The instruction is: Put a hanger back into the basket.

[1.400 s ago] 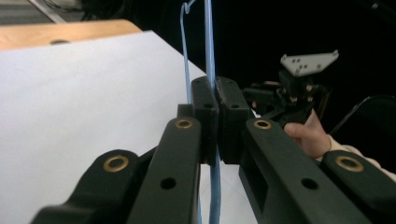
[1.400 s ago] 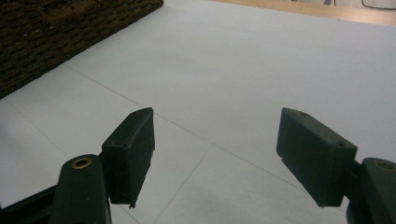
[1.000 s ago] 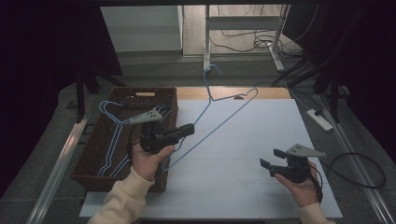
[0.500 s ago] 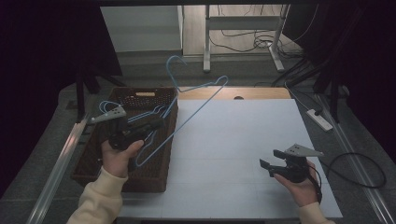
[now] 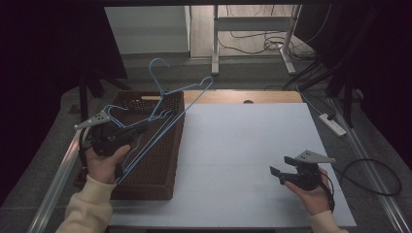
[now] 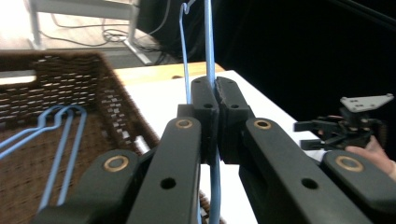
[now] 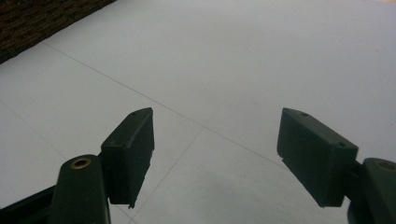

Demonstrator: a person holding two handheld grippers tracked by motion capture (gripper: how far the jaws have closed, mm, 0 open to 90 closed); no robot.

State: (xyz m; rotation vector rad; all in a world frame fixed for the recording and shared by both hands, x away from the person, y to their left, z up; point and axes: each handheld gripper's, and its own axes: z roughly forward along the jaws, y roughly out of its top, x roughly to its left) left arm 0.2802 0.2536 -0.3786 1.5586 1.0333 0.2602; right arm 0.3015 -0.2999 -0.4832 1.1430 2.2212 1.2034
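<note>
A blue wire hanger (image 5: 187, 94) is held tilted in the air, hook up and away, over a brown wicker basket (image 5: 165, 170) at the table's left. My left gripper (image 5: 145, 127) is shut on its lower bar; in the left gripper view the jaws (image 6: 215, 100) pinch the blue hanger (image 6: 208, 37) between them. More blue hangers (image 6: 60, 140) lie inside the basket (image 6: 70, 60). My right gripper (image 5: 281, 166) rests low over the white table (image 5: 243, 141) at the front right, open, with nothing between its fingers (image 7: 217, 135). The left gripper view also shows the right gripper (image 6: 322, 133) farther off.
The basket takes up the table's left edge, beside a metal rail (image 5: 58, 179). A wooden strip (image 5: 233, 96) runs along the table's far edge. A power strip (image 5: 333, 124) and cables lie on the floor to the right. Desk legs (image 5: 214, 43) stand behind.
My left gripper has carried the hanger left, from the basket's right edge to above the basket, and raised it so the hook points up and away. The right gripper has stayed put.
</note>
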